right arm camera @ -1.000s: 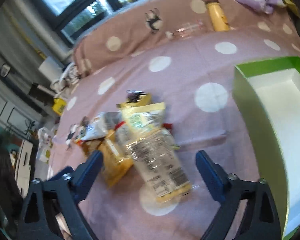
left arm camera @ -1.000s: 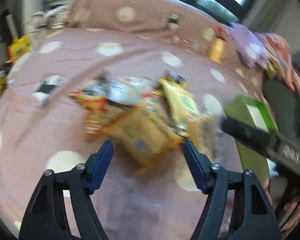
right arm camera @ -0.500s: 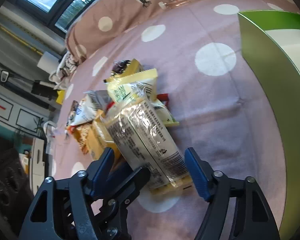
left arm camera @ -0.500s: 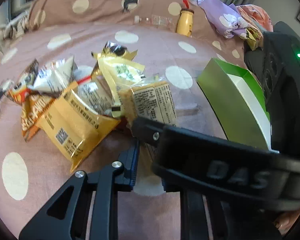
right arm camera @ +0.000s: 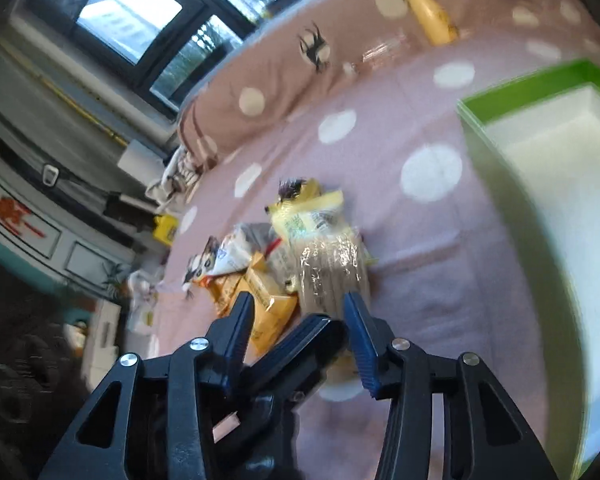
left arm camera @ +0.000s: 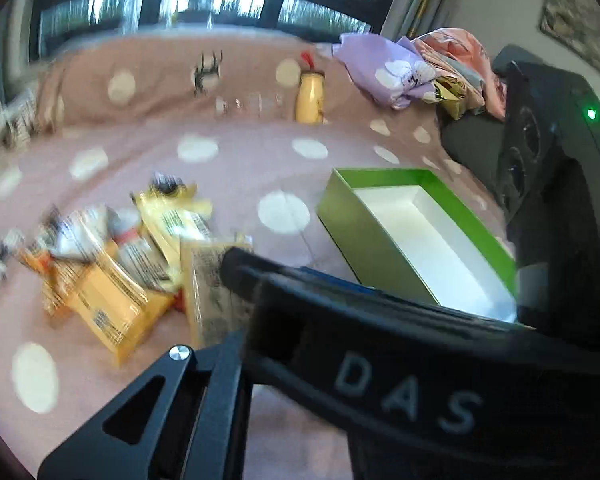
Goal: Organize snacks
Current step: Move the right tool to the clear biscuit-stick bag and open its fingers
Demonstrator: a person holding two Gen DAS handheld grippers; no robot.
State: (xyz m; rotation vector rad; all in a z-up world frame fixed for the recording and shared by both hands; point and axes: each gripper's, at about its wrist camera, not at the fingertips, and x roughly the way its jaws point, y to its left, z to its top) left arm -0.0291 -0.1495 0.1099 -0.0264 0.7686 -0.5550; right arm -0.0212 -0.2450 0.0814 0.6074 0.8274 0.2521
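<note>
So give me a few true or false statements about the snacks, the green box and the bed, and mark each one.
1. The green box has nothing in it. True.
2. The snack packets are piled inside the box. False: they lie in a heap on the pink dotted bedspread, beside the box.
3. The clear-wrapped cracker pack lies at the near end of the heap, between the fingers of the right tongs, whose jaws are closing. True.
4. A yellow bottle stands inside the box. False: it rests at the far side of the bed, by the pillow.
5. The bedspread is plain blue. False: it is pink with white dots.
</note>
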